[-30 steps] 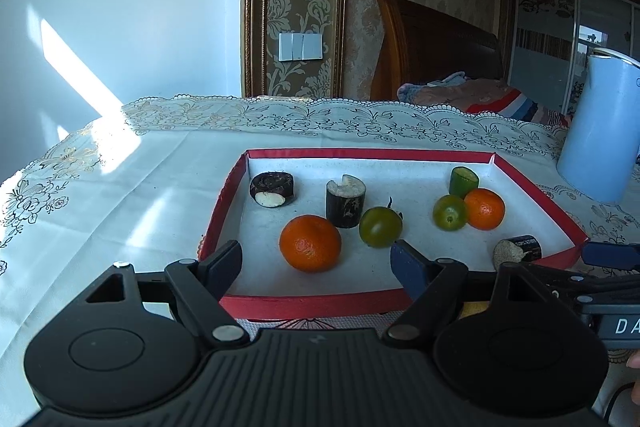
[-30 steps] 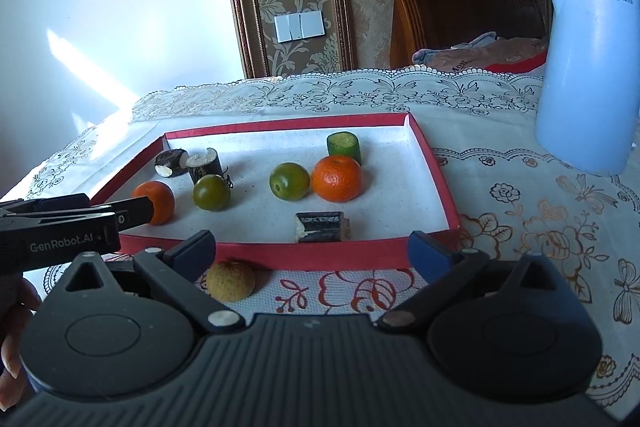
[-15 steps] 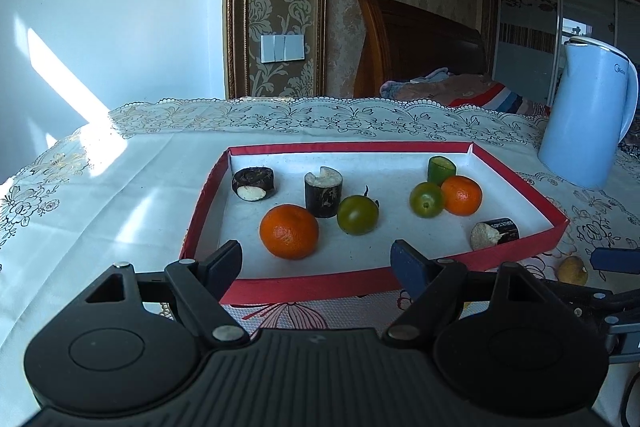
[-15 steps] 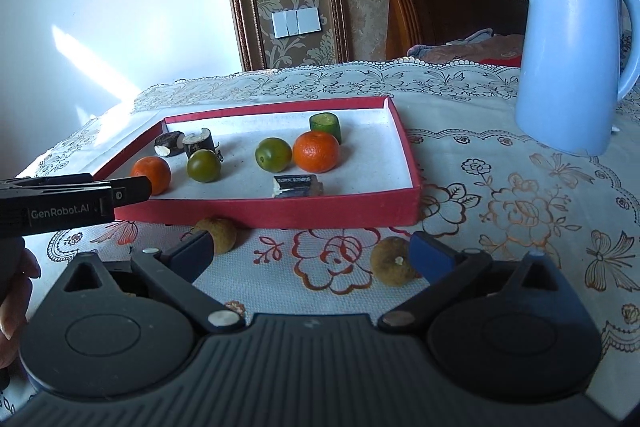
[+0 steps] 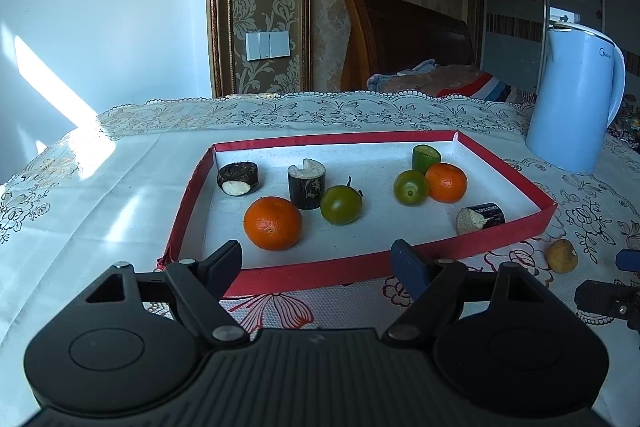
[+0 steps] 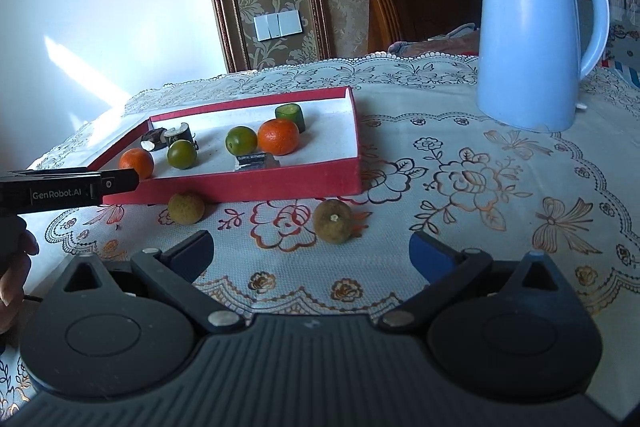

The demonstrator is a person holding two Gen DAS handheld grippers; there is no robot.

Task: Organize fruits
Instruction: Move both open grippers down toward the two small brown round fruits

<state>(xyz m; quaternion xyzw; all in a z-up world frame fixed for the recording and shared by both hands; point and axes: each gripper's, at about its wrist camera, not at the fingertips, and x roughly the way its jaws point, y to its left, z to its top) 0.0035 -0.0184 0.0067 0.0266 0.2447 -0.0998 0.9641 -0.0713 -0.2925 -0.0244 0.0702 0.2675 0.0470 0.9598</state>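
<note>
**Both grippers empty, two brown fruits outside the tray**

Left gripper point(image 5: 316, 261) jaws spread wide, nothing between them, hovering at the near edge of the red tray point(image 5: 304, 277). Right gripper point(image 6: 312, 251) also spread, empty, above the flowered tablecloth point(image 6: 460, 187) in front of the tray.

Inside tray: two oranges point(image 5: 273, 223) point(image 5: 446, 182), two green round fruits point(image 5: 341, 204) point(image 5: 411, 187), a green cut piece point(image 5: 425, 157) at the back right, three dark cut pieces with pale ends point(image 5: 238, 178) point(image 5: 306, 185) point(image 5: 479, 218).

Outside tray, on the cloth: two brownish round fruits point(image 6: 186, 207) point(image 6: 333, 221), the first just beside the tray's front wall, the second nearer the right gripper. Blue kettle point(image 6: 536, 35) stands well apart, back right.
</note>
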